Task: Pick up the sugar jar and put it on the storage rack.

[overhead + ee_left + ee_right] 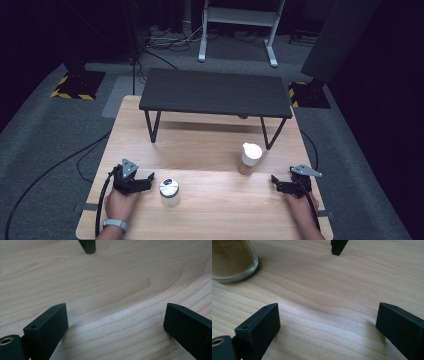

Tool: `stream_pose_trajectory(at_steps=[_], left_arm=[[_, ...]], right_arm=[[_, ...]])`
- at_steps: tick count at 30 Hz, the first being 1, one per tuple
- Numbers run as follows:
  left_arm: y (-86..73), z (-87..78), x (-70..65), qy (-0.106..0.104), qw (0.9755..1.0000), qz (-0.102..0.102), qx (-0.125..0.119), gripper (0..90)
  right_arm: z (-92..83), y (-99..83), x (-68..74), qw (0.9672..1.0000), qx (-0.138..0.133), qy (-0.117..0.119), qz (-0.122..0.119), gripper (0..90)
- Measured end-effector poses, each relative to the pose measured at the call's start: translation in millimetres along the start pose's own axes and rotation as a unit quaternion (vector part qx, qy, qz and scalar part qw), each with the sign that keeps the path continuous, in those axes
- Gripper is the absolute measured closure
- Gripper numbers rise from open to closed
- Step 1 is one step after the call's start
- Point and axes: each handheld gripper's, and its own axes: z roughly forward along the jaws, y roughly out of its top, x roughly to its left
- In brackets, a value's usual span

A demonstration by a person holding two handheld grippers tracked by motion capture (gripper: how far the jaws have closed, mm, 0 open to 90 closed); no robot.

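Note:
My left gripper (148,181) rests low over the wooden table (215,210) at the front left. Its jaws stand wide open over bare wood, with nothing between them (115,315). Just to its right stands a small glass jar with a silver lid (169,192). At the front right my right gripper (274,182) is also open and empty (327,315). A glass jar of brown powder (250,158) with a white lid stands a little ahead and left of it. That jar's base (232,261) appears at the upper left of the right gripper view.
A low black shelf on thin legs (216,93) spans the far half of the table. One of its legs (88,246) stands ahead of the left gripper, another leg (338,246) ahead of the right. Cables trail off the table's left edge onto grey carpet.

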Motion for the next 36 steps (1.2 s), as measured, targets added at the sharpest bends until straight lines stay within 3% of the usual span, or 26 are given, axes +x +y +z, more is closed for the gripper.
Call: stream_pose_trajectory(at_steps=[22, 36], left_arm=[[0.1, -0.3, 0.1, -0.001, 1.0, 0.001, 0.001, 5.4], [2.8, -0.2, 0.8, -0.002, 0.9999, -0.009, 0.007, 5.4]], right_arm=[[0.1, 0.1, -0.8, 1.0, 0.0, 0.002, 0.0, 4.9], [0.1, 0.1, -0.8, 1.0, 0.0, 0.002, 0.0, 4.9]])
